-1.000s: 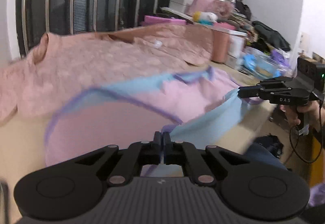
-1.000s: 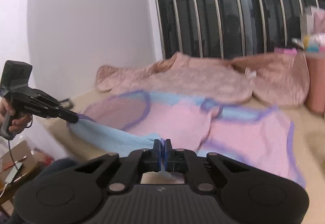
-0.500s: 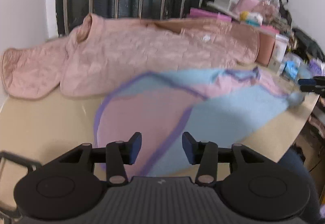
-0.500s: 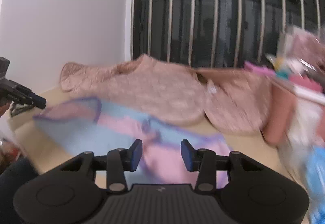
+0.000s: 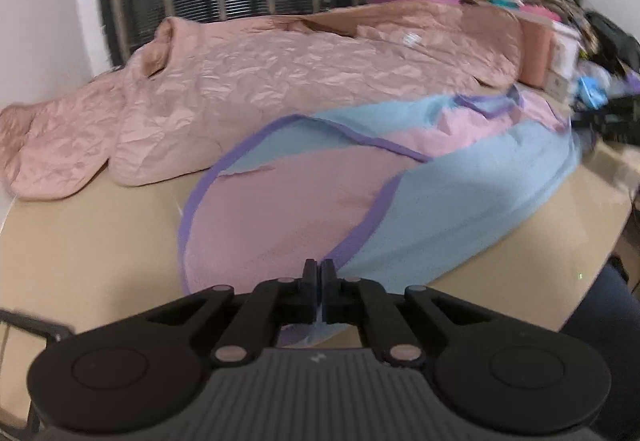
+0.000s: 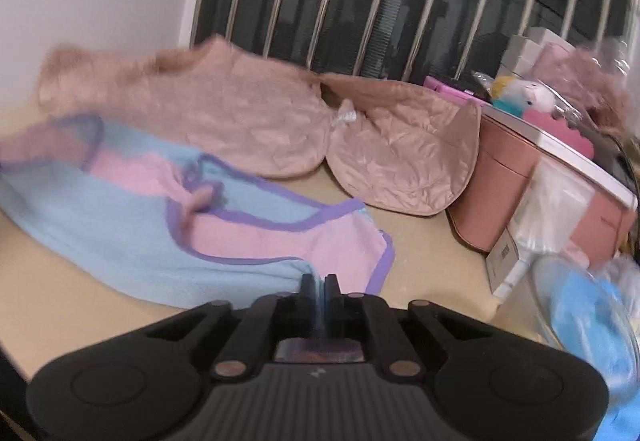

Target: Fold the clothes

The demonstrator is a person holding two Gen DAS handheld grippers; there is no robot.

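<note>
A pink and light-blue garment with purple trim lies spread on the beige table. My left gripper is shut on its near edge, where the purple trim runs under the fingers. In the right wrist view the same garment stretches off to the left. There my right gripper is at the garment's near blue corner. Its jaws are closing, with blue cloth pinched in the narrow gap between them.
A pink quilted jacket lies across the back of the table under the barred window. At the table's right end stand a pink box, white cartons and a clear container with blue contents. A dark trouser leg shows at the front edge.
Both grippers, shut on cloth a second ago, opened and let the garment settle flat. They have now closed again on its near edge. The right view swung to the right.
</note>
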